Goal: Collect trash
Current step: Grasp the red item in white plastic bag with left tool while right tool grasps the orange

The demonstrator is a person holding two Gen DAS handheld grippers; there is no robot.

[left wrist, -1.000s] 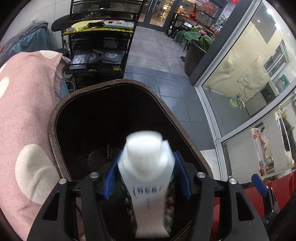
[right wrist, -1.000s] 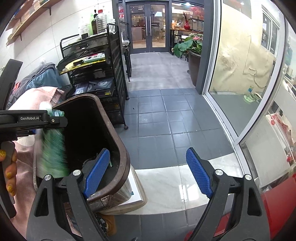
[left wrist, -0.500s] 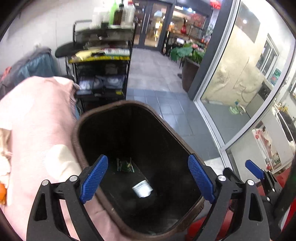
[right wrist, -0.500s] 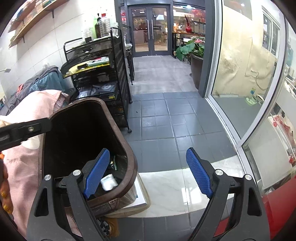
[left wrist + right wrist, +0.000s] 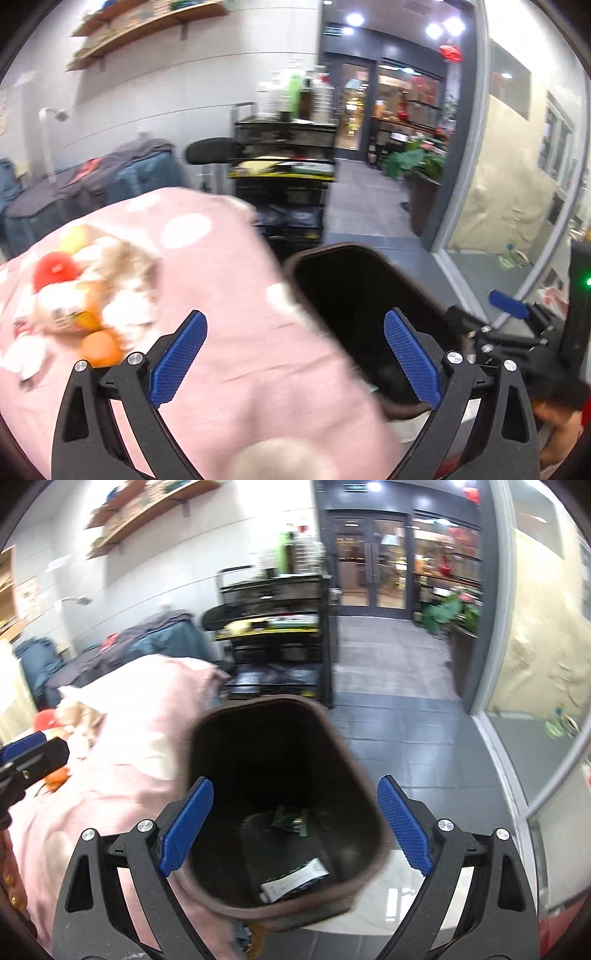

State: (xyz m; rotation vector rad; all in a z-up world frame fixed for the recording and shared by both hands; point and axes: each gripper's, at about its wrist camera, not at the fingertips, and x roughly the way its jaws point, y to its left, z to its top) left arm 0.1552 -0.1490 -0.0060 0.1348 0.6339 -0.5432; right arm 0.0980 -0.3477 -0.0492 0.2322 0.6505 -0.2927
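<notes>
The trash pile point(image 5: 74, 295) sat on the pink cloth point(image 5: 229, 332) at left of frame — up-left of my left gripper point(image 5: 291, 354), the nearer one. Both it and my right gripper point(image 5: 295, 823) were empty, jaws opening over the bin point(image 5: 354, 771).

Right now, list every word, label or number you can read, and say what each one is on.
No text can be read in either view.
White packet in the brown bin: dark print, too blurred to read.
Wrapper on the pink cloth: label smeared by motion.
Wall poster: too small to read.
</notes>
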